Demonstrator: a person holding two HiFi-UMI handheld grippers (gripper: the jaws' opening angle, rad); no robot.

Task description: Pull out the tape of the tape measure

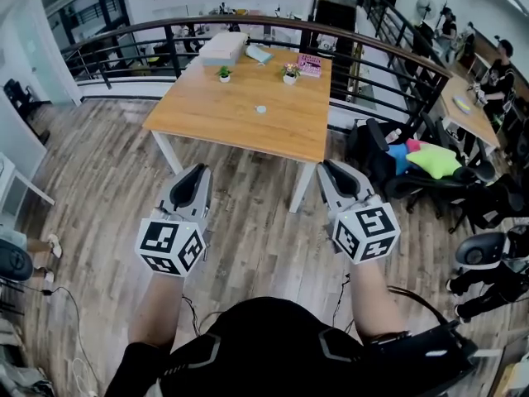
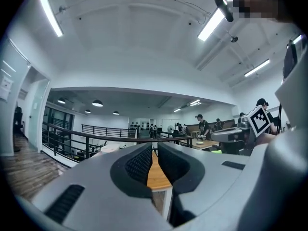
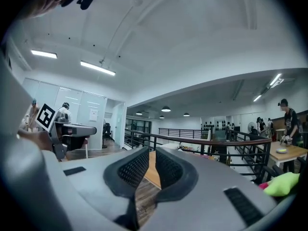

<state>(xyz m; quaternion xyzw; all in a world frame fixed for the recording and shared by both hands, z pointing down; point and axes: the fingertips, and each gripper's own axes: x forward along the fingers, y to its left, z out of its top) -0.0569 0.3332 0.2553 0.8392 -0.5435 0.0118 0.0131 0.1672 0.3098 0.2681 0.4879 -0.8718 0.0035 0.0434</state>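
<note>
I am holding both claws up over the wood-plank floor (image 1: 99, 188). They are on the near side of the bench (image 1: 207, 114), well apart from it, and each one points toward it.

The left claw (image 1: 195, 174) (image 2: 154, 150) is clenched on nothing. In the left gripper view its ribbed pads (image 2: 139, 163) stand all but together. Only a thin slit is left between them, and a strip of the bench top shows through it.

The right claw (image 1: 333, 170) (image 3: 152, 155) is slightly released. In the right gripper view its jaws stand a little apart. Nothing sits between them; I see only floor planks and an edge of the bench beyond.

The tape measure (image 1: 261, 109), as far as I can tell, is the small pale round thing lying alone near the middle of the bench. It is too small for me to make out more. Neither claw is near it.

Toward the far side of the bench stand a potted plant (image 1: 224, 74) and a second potted plant (image 1: 289, 74). A pink book (image 1: 309, 64) lies at the far right corner. A pale flat box (image 1: 222, 48) rests on the far edge, behind the first plant.

A dark railing (image 1: 124, 44) curves round behind the bench. Off the bench's right side, a black chair (image 1: 413, 184) carries blue, green and pink cushions (image 1: 434, 162).
</note>
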